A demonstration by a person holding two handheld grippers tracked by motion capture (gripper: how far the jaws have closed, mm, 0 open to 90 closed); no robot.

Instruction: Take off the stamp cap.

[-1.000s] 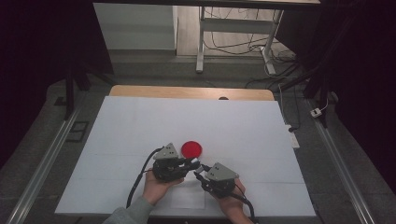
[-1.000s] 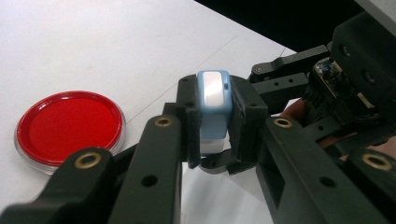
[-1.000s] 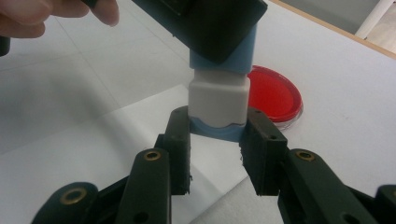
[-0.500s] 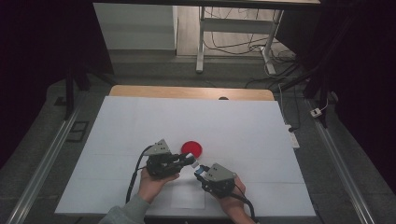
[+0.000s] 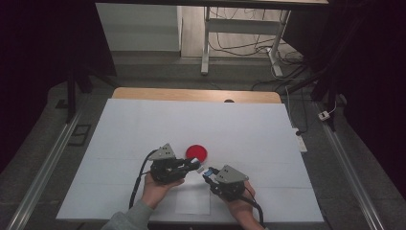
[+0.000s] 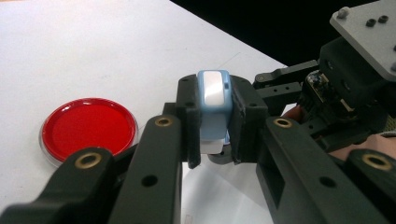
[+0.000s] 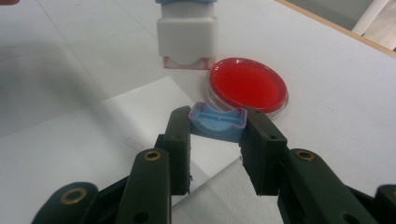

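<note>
Stamp (image 6: 213, 109) clamped in my left gripper (image 6: 213, 140) | cap (image 7: 218, 122) pinched in my right gripper (image 7: 215, 140) | red pad (image 5: 197, 153) just beyond stamp, nearer my left.

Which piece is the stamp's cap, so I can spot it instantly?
On the white table, look just right of the red ink pad. The right hand-held gripper pinches the cap: a small, shallow light-blue tray, unlike the taller white-bodied stamp above it.
</note>
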